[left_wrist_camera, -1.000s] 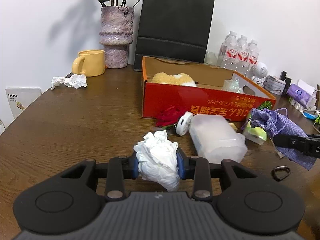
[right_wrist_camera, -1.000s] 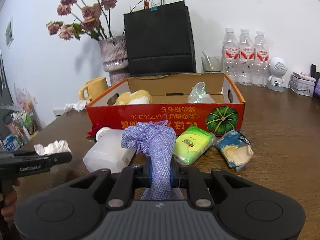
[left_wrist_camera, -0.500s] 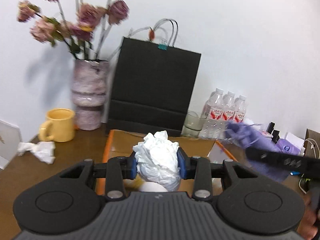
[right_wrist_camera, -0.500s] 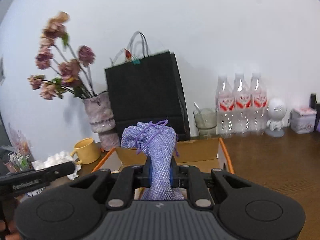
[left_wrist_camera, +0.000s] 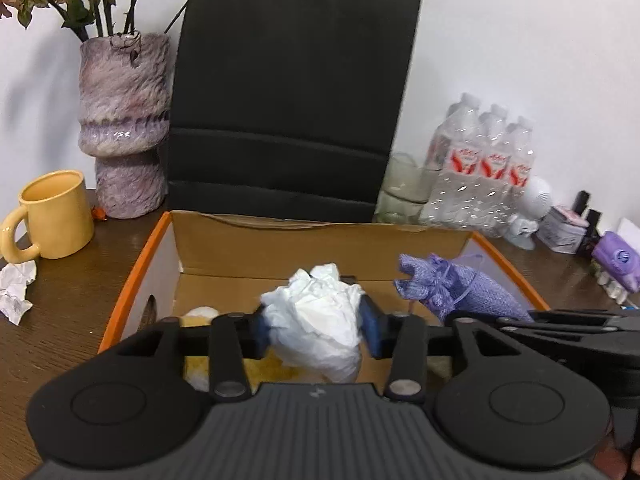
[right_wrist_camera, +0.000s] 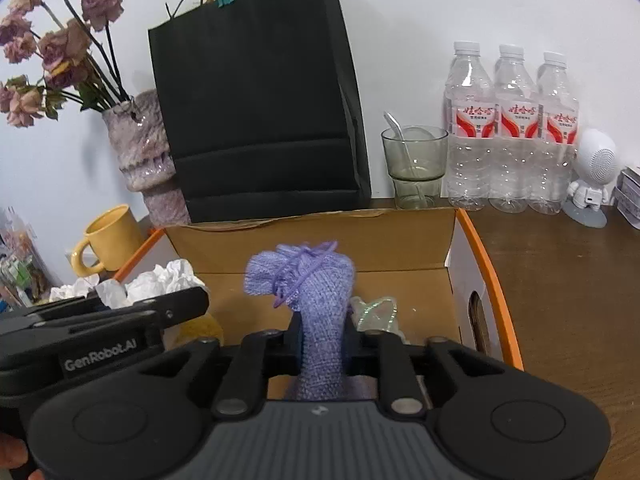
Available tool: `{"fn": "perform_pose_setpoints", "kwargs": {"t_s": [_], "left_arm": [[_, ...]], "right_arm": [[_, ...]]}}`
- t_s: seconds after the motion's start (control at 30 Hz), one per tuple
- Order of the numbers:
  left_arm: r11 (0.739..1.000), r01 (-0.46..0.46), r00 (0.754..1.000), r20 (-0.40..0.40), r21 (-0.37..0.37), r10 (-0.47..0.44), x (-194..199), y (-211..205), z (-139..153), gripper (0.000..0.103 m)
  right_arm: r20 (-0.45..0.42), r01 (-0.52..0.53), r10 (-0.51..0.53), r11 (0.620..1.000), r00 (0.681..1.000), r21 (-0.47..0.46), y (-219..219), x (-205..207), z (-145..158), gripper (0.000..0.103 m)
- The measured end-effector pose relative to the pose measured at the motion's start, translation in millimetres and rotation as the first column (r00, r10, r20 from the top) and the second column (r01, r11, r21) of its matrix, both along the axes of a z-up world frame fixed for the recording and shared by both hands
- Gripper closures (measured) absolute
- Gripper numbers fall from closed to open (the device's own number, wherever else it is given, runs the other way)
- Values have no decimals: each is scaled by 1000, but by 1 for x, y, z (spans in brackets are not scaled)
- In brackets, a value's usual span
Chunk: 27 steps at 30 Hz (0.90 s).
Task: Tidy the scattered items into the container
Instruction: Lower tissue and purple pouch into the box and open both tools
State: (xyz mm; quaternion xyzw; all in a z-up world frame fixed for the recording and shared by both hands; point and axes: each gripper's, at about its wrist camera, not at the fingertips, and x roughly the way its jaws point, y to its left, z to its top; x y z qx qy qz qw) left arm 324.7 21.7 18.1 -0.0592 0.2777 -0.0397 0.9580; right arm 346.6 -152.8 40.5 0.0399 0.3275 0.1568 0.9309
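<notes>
Orange-edged cardboard box (left_wrist_camera: 132, 284) sits open on the wooden worktop (right_wrist_camera: 568, 300), and both tools are above it. The left tool (left_wrist_camera: 316, 326) has a crumpled white tissue (left_wrist_camera: 316, 312) between its blue pads (left_wrist_camera: 370, 330); its jaws have just been opening and now stand fairly wide, the wad loose between them with a thin gap at the right-hand pad. Beneath it a yellow plush item (left_wrist_camera: 200, 316) lies on the box floor.

The right tool (right_wrist_camera: 323, 336) carries a lilac drawstring pouch (right_wrist_camera: 316, 280), upright, tied neck on top. Its jaws have just been opening too, yet they are narrow and the fingers lie against the pouch's sides. A clear plastic wrapper (right_wrist_camera: 376, 312) lies in the box just beyond it.

Behind the box a black paper bag (left_wrist_camera: 288, 92) stands against the wall, a mottled purple vase (left_wrist_camera: 124, 120) of dried roses to its left. A yellow mug (left_wrist_camera: 56, 216) is near the vase, with another crumpled tissue (left_wrist_camera: 16, 288) beside it on the worktop. Three water bottles (right_wrist_camera: 516, 128) and a glass (right_wrist_camera: 414, 164) holding a spoon stand to the right
</notes>
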Motion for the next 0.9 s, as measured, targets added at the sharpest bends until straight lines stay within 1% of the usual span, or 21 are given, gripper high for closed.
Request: {"fn": "perform_pose_setpoints", "kwargs": {"t_s": [0.03, 0.1, 0.17, 0.23, 0.3, 0.43, 0.57, 0.77, 0.9], "left_arm": [[1000, -18, 1000, -3, 8, 18, 0, 1, 0, 29], [995, -93, 996, -5, 46, 93, 0, 7, 3, 2], [992, -121, 993, 10, 37, 121, -2, 15, 7, 0], [992, -124, 992, 7, 9, 124, -4, 21, 10, 0], [991, -131, 991, 13, 0, 131, -7, 23, 13, 0], [991, -129, 992, 12, 26, 129, -9, 21, 13, 0], [992, -122, 992, -2, 32, 122, -8, 18, 14, 0], [993, -107, 994, 27, 39, 106, -15, 15, 21, 0], [992, -119, 992, 35, 33, 118, -22, 16, 25, 0]], "right_arm": [[-4, 2, -2, 1000, 1000, -11, 0, 2, 0, 57], [-5, 37, -37, 999, 999, -40, -4, 4, 2, 23], [1, 48, -48, 998, 999, -31, -11, 3, 5, 9], [-2, 38, -38, 999, 999, -1, -17, 2, 8, 9], [2, 35, -35, 999, 999, 3, -17, 0, 10, 9], [3, 25, -25, 1000, 1000, -15, -13, 0, 10, 9], [1, 19, -19, 1000, 1000, -21, -11, 0, 11, 9], [10, 20, -19, 1000, 1000, -18, -12, -2, 14, 9], [12, 23, -23, 1000, 1000, -18, -13, -6, 18, 9]]}}
